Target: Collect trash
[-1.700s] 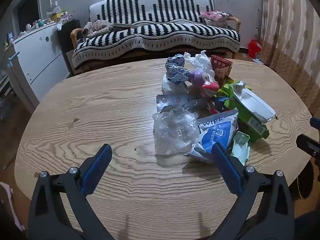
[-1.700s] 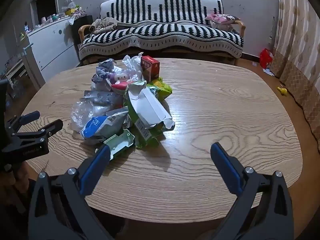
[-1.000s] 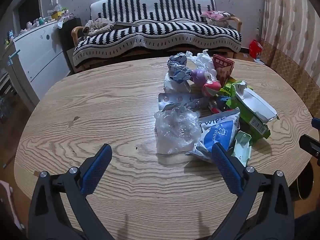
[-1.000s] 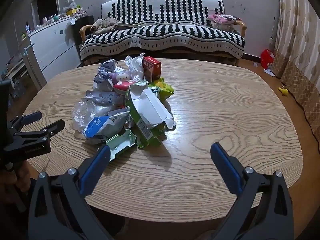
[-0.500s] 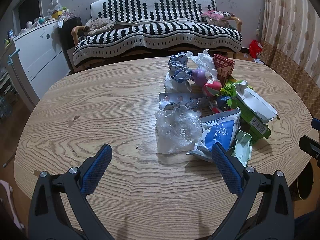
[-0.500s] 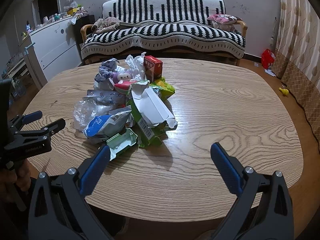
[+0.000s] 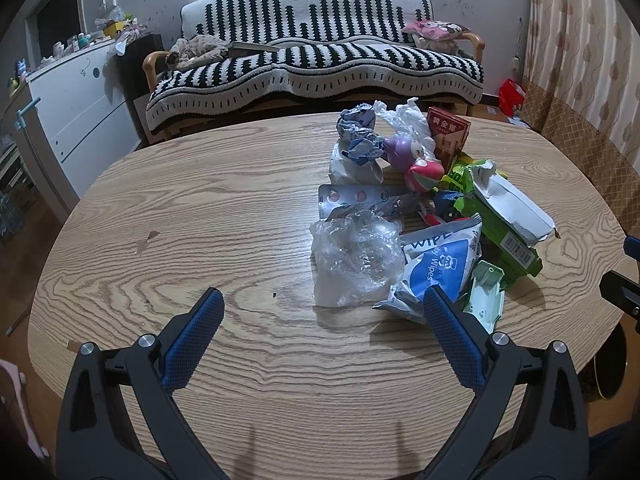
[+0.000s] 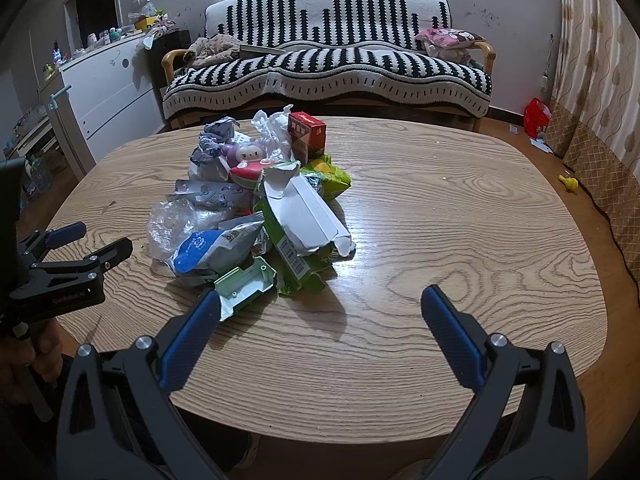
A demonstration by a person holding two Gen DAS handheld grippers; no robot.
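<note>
A heap of trash (image 7: 420, 216) sits right of centre on a wooden table (image 7: 200, 216): crumpled plastic, a blue wipes packet, a torn green carton. The left gripper (image 7: 320, 308) and right gripper (image 8: 320, 304) both hover at the bottom of their views, jaws spread wide and empty.

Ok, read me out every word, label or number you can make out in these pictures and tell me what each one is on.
"WIPE" and "Wipes": the blue and white wipes pack.
"GenRobot.AI": side of the left gripper, small, partly legible.
Gold characters on the red box: too blurred to read.
Barcode digits on the green carton: too small.
Blister pack: no legible print.
</note>
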